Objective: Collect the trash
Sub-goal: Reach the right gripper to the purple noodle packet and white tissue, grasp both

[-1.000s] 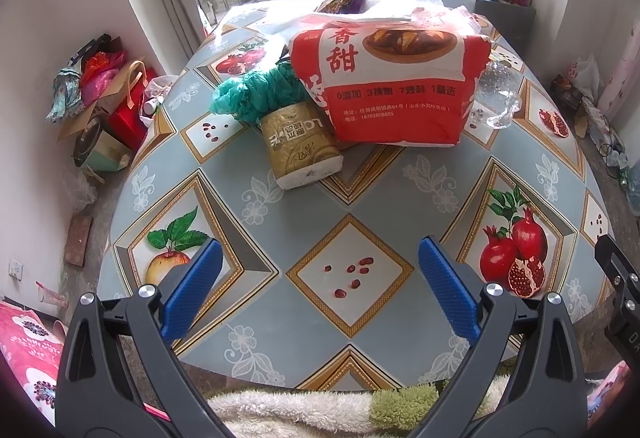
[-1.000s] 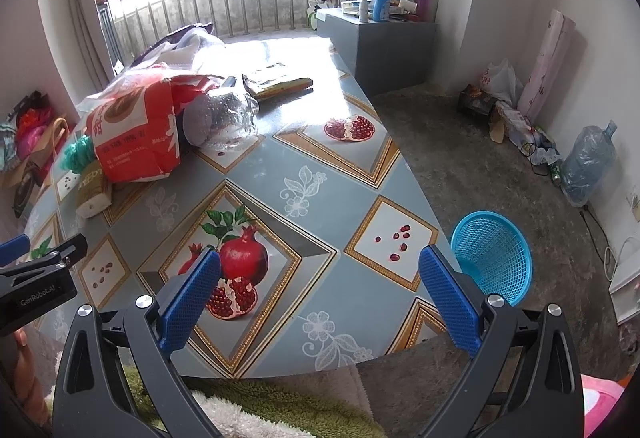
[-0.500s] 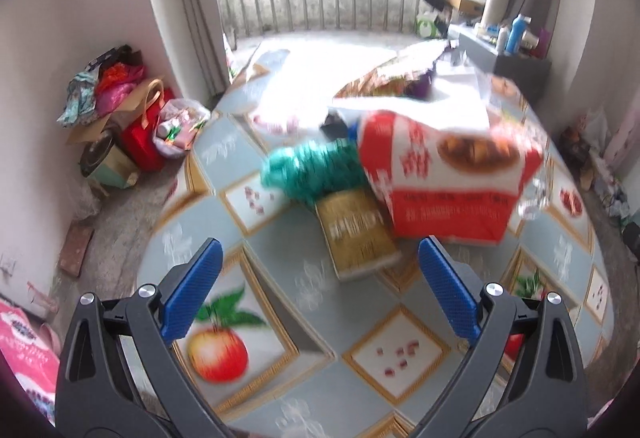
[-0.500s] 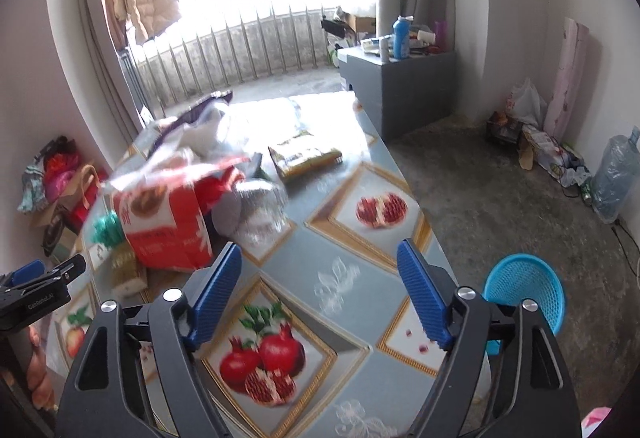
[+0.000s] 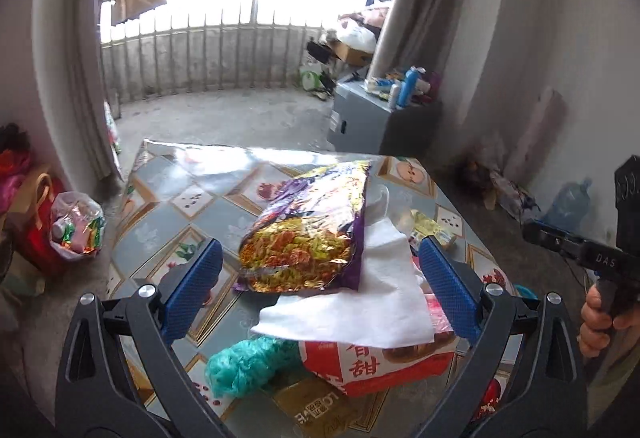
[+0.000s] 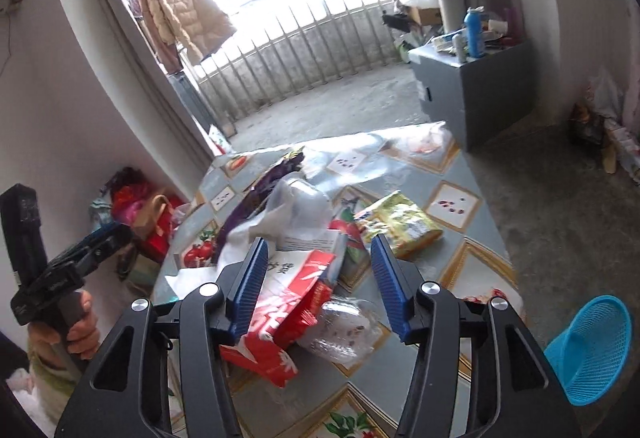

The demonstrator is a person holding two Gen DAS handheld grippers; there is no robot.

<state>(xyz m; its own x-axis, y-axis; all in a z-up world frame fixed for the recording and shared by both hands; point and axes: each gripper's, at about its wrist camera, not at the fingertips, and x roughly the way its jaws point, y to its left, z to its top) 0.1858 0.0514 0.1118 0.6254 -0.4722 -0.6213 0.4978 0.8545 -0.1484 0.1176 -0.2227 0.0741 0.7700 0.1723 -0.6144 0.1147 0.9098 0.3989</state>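
Right wrist: blue basket (image 6: 588, 350) beside table (image 6: 476, 234).

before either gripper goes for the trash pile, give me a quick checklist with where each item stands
1. Left gripper empty: ok, jaws wide, nothing between the pads.
2. Right gripper empty: ok, its jaws have just been closing, but nothing is clamped between them yet.
3. Trash within view: ok, purple snack bag, white paper sheet, red printed bag and crumpled clear plastic lie piled on the table.
4. Bin located: ok, blue mesh basket stands on the floor beside the table.
5. Basket empty: cannot tell.
6. Grippers apart from each other: ok.
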